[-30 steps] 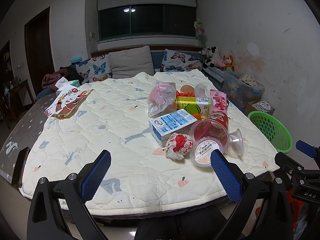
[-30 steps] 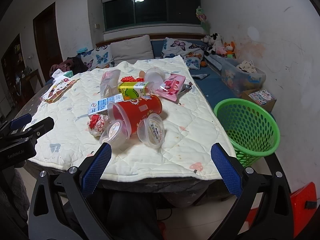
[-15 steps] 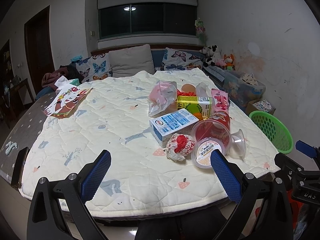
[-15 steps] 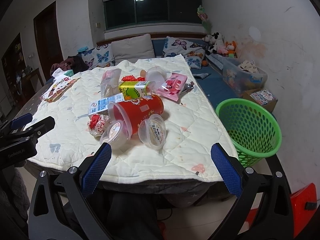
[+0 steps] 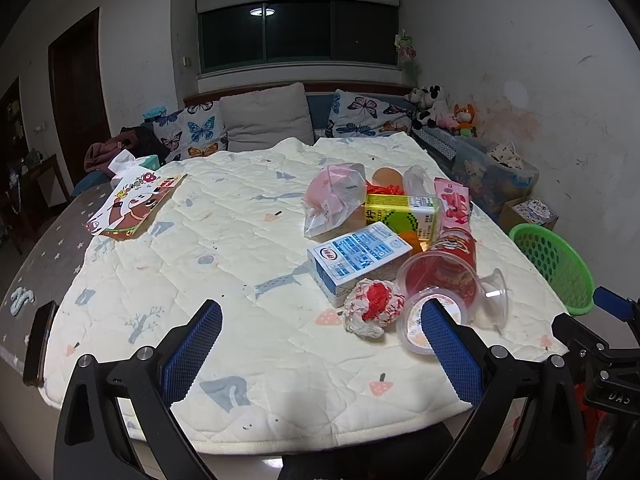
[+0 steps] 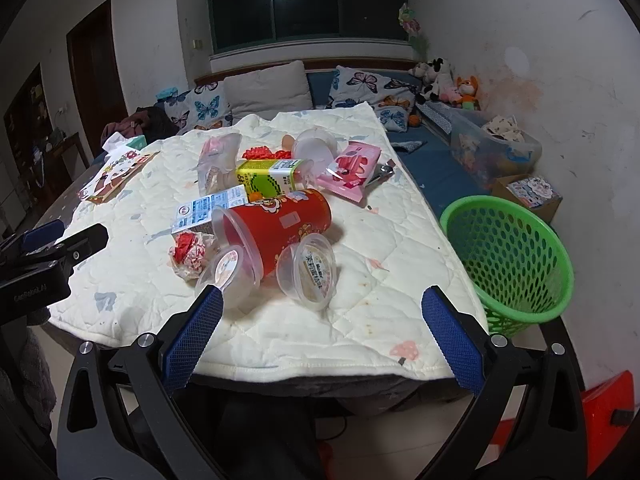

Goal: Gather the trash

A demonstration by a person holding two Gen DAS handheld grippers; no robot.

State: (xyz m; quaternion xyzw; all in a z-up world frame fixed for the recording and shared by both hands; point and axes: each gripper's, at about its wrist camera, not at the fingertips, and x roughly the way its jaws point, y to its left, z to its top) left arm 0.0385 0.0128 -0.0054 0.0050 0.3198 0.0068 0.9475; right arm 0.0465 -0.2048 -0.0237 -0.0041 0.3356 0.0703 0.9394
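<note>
Trash lies in a heap on the quilted table [image 5: 200, 264] [image 6: 384, 248]: a tipped red cup [image 6: 280, 224] [image 5: 444, 268], two clear pudding cups [image 6: 310, 274] [image 6: 228, 274], a crumpled red-and-white wrapper [image 5: 372, 306] [image 6: 188, 254], a blue-and-white carton [image 5: 356, 254], a yellow-green juice box [image 5: 404, 210] [image 6: 268, 176], a pink snack pack [image 6: 352, 168] and a pink plastic bag [image 5: 332, 194]. A green mesh basket [image 6: 508, 256] [image 5: 554, 262] stands right of the table. My left gripper [image 5: 320, 356] and right gripper [image 6: 320, 340] hang open at the near edge, holding nothing.
A cartoon-printed paper bag [image 5: 132, 204] and a tissue box [image 5: 140, 162] sit at the table's far left. A dark phone [image 5: 38, 344] lies at the near left edge. Behind are a sofa with butterfly cushions [image 5: 200, 132], plush toys [image 5: 444, 114] and a storage bin [image 6: 492, 148].
Both grippers have moved slightly forward towards the table, so the heap of trash looks a little nearer. Both stay open. Nothing on the table has shifted.
</note>
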